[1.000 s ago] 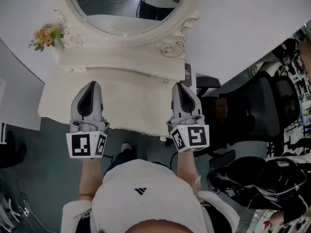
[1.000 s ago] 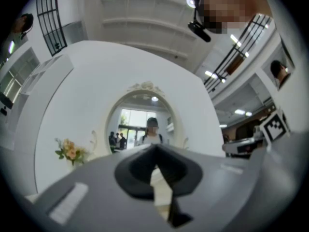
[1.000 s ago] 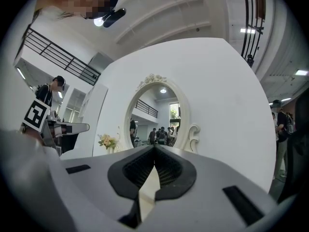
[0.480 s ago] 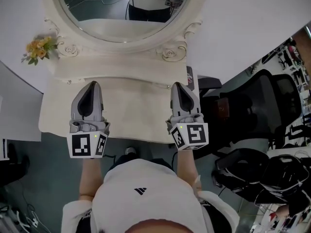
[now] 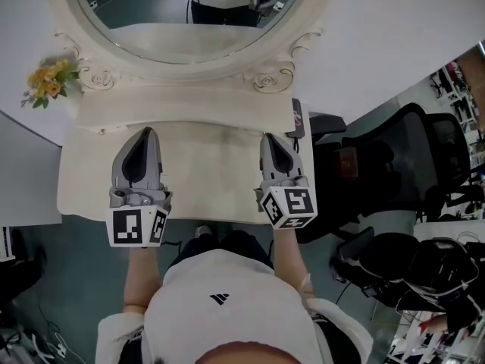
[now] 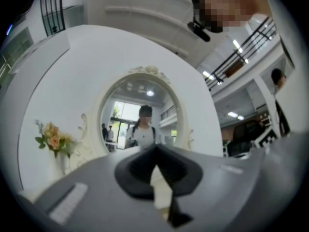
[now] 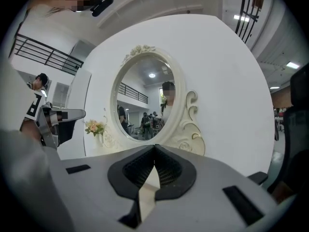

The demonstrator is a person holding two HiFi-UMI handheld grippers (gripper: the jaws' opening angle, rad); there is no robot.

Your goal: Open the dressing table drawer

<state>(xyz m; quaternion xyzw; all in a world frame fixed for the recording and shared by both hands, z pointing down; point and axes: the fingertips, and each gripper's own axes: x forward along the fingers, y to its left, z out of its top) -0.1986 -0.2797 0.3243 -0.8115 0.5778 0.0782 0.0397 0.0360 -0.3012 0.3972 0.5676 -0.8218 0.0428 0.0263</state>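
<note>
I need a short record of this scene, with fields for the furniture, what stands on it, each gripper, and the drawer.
furniture: cream dressing table with an oval mirror
on it: flowers at the back left; dark flat object at the right edge
beside it: black office chair to the right
left gripper: over the table top, jaws together, empty
right gripper: over the table top, jaws together, empty
drawer: none seen pulled out

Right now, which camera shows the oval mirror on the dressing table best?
The right gripper view: the mirror appears whole and sharp, carved frame included. The head view cuts off all but its lower arc at the picture's top edge. The left gripper view shows it front-on but softer, its bottom hidden.
</note>
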